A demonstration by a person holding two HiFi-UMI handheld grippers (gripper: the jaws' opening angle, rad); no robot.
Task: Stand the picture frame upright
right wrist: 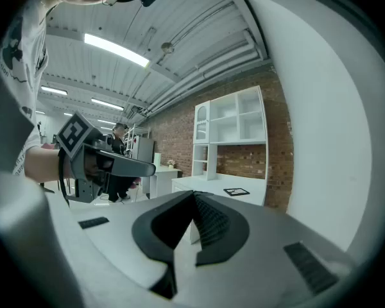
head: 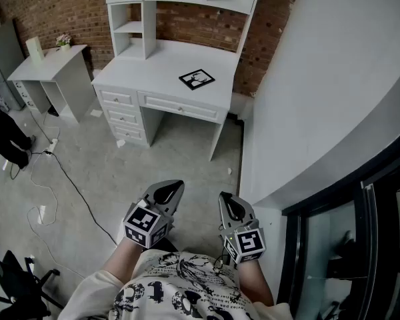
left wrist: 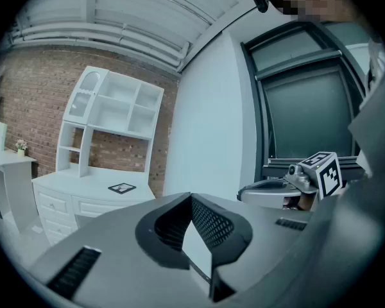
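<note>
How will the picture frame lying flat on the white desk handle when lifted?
Probably stiff: the picture frame reads as a flat, square-edged slab on the white desk. It lies flush, so it may slide on the smooth top before lifting. It looks thin, so likely tippy upright; no stand is visible.

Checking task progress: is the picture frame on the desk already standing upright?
No, the picture frame lies flat on top of the white desk.
</note>
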